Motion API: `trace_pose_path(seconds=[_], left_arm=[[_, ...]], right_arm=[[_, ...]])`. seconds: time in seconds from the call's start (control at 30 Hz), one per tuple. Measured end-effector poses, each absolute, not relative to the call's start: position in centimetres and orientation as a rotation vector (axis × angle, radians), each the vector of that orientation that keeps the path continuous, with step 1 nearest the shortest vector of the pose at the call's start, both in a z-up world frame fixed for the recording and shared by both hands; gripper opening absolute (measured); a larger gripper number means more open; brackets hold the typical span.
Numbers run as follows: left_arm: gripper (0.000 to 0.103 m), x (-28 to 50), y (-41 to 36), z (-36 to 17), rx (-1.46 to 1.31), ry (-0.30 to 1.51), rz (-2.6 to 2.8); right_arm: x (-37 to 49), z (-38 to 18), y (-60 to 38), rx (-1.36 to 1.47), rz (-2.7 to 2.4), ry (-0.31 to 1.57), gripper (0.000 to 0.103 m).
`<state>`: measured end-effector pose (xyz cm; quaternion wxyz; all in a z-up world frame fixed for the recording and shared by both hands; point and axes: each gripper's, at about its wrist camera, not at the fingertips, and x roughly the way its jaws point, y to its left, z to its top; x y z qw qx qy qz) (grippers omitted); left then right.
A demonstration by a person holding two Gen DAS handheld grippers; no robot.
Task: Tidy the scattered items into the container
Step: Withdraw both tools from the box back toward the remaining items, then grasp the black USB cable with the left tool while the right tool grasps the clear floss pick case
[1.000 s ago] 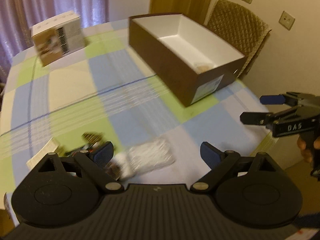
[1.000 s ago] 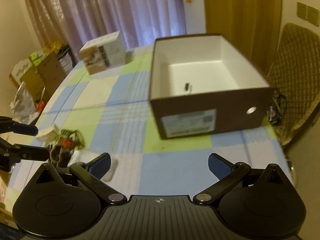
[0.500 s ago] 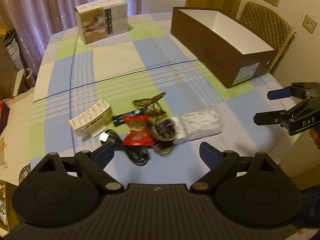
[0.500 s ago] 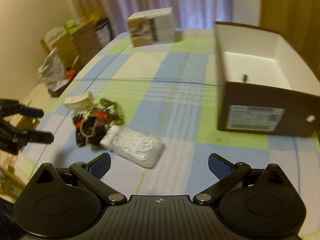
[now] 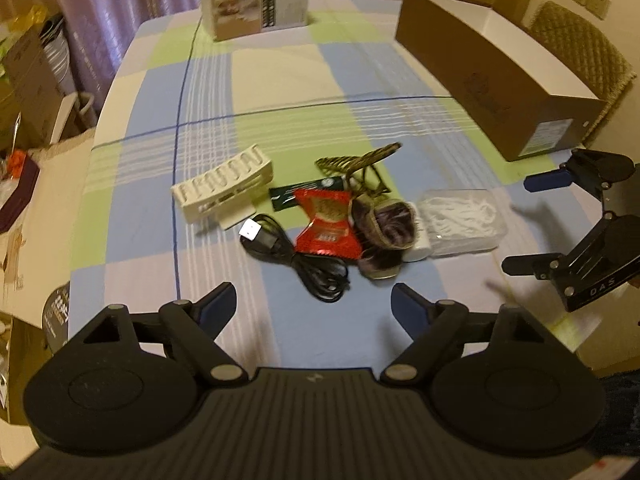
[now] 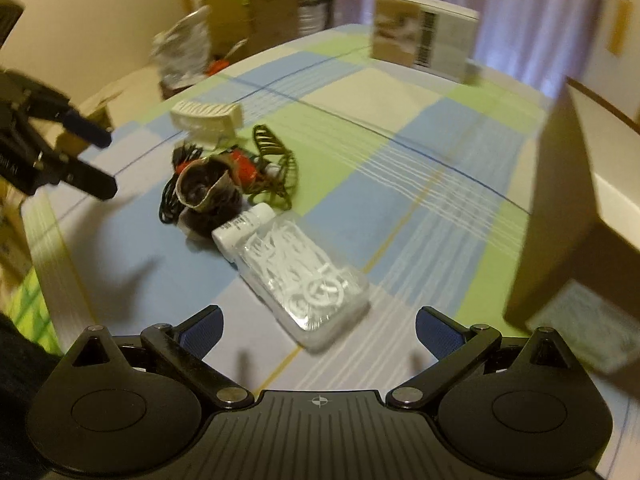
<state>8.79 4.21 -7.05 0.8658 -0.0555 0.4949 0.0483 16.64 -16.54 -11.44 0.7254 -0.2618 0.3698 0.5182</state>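
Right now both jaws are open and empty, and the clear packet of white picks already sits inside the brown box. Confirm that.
Not quite. The clear packet of white picks lies on the checked tablecloth, outside the brown box; the right wrist view shows it just ahead of the right gripper. The rest stands: both the left gripper and the right have open, empty jaws.

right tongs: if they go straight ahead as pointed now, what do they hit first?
Most likely the clear plastic box of white floss picks, lying on the checked tablecloth right ahead of the open right tongs. Behind it sits the small white bottle. Depth is uncertain in the fisheye view.
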Motion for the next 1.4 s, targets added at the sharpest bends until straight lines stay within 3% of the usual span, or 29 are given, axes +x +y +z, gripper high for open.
trace_pose_path(seconds=[0.17,0.3,0.43,0.5,0.67,0.77,0.83,1.17,1.4], left_arm=[[0.079,9.1,4.9,-8.0,-0.164,1.055,0.139],[0.078,9.7,5.1,-8.7,-0.201,1.054,0.164],[0.063,10.6,5.4,-9.6,-0.252,1.058,0.191],[0.062,11.1,5.5,-9.9,-0.286,1.053,0.202],[0.06,12.5,5.5,-10.8,-0.291,1.058,0.214],[0.049,13.0,5.6,-11.4,-0.297,1.069,0.216],[0.033,12.9,5.8,-11.6,-0.302,1.083,0.207],[0.036,9.9,8.1,-10.8,-0.242,1.094,0.206],[0.038,12.6,7.6,-12.1,-0.193,1.094,0.205]], right_arm=[[17.2,-12.8,-14.3,-0.689,1.238,0.763,0.085],[17.8,-13.7,-13.2,-0.723,1.283,0.765,0.068],[18.2,-13.8,-13.2,-0.703,1.275,0.781,0.063],[18.3,-13.6,-13.5,-0.698,1.254,0.797,0.058],[18.7,-13.3,-15.5,-0.67,1.187,0.84,0.058],[18.9,-13.2,-16.9,-0.647,1.16,0.864,0.057],[18.9,-13.1,-17.8,-0.633,1.139,0.877,0.057],[18.9,-13.0,-19.9,-0.584,1.066,0.926,0.058],[18.7,-13.0,-19.0,-0.596,1.047,0.903,0.066]])
